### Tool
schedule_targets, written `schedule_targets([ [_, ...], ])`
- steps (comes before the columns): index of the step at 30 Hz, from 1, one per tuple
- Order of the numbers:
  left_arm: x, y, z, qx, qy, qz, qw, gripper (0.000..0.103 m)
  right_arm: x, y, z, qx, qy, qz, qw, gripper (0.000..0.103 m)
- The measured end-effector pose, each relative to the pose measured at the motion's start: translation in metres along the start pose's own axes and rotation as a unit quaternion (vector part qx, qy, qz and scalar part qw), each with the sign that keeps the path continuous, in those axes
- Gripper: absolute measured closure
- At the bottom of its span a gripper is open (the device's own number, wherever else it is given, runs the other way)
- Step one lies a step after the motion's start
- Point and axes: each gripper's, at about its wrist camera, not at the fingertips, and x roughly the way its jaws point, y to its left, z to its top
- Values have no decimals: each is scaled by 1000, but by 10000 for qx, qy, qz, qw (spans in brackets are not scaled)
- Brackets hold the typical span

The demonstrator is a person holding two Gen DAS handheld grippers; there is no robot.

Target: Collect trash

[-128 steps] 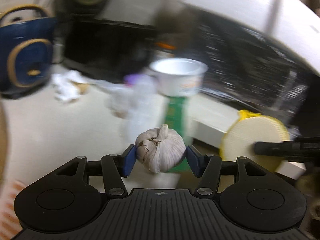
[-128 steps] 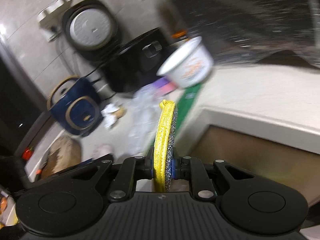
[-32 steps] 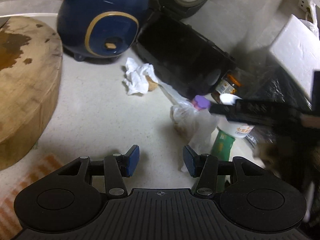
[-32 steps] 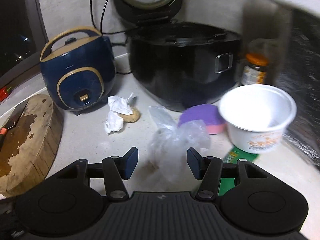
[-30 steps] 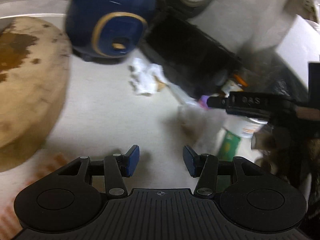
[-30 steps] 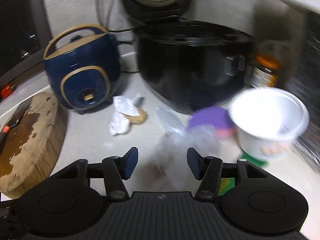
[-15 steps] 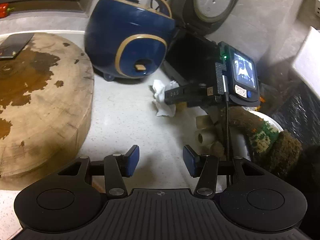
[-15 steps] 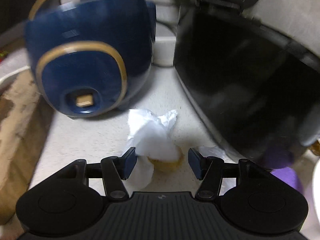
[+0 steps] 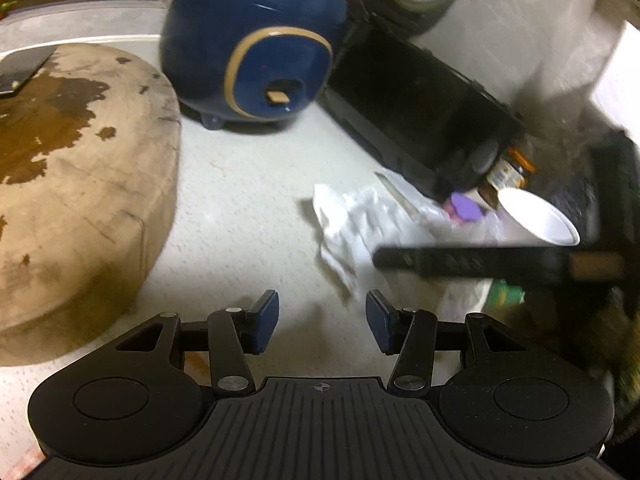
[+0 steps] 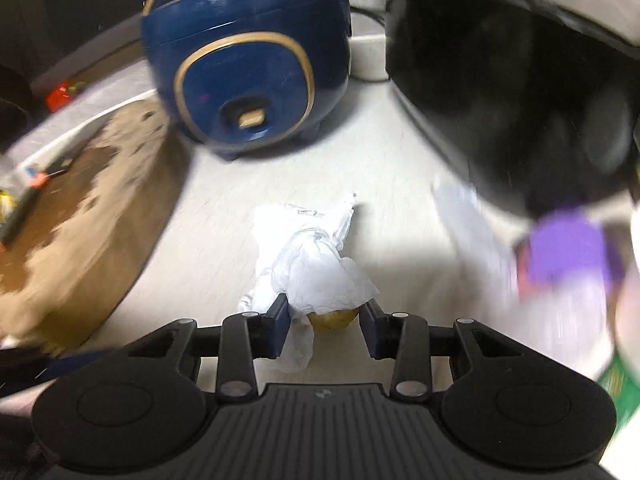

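Right tool [image 10: 323, 330] closing around crumpled tissue [image 10: 310, 268] on worktop [image 10: 224, 216] before blue cooker [image 10: 248, 68]; pads not yet pressing. Straddling wad for clean pinch. Left tool [image 9: 322, 320] released, empty, hovering clear.

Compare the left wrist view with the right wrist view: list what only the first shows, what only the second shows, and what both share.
Only the left wrist view: the left tool, open and empty; the jar; the white cup's mouth.
Only the right wrist view: the right tool closing, the crumpled tissue between its fingers; the yellowish lump under the tissue.
Both: the blue rice cooker, the wooden chopping block, the black cooker, the tissue, a purple lid.
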Motion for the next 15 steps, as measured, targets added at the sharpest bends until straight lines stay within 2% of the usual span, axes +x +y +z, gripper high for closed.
schedule_targets([
  [3,3,-1,-5,-46,76,-20,10000,50,-18,-4,-25,327,32,168,9993,67],
  [5,4,-2,-7,-29,81,-42,10000,50,-29,-7,-39,499,2,261,9984,74],
  [9,5,-9,-5,50,38,-154,9999,50,-51,-6,-53,496,-287,374,9977,73],
  [10,5,-12,-4,85,11,-186,9998,50,-58,-6,-56,470,-365,376,9975,67],
  [11,5,-14,-4,125,-17,-209,9997,50,-66,-5,-59,477,-435,344,9973,56],
  [13,8,-21,-2,184,-40,-213,9996,50,-82,-8,-69,518,-658,191,9963,45],
  [15,17,-27,2,129,39,-229,9996,50,-94,-13,-78,506,-759,-92,9958,45],
])
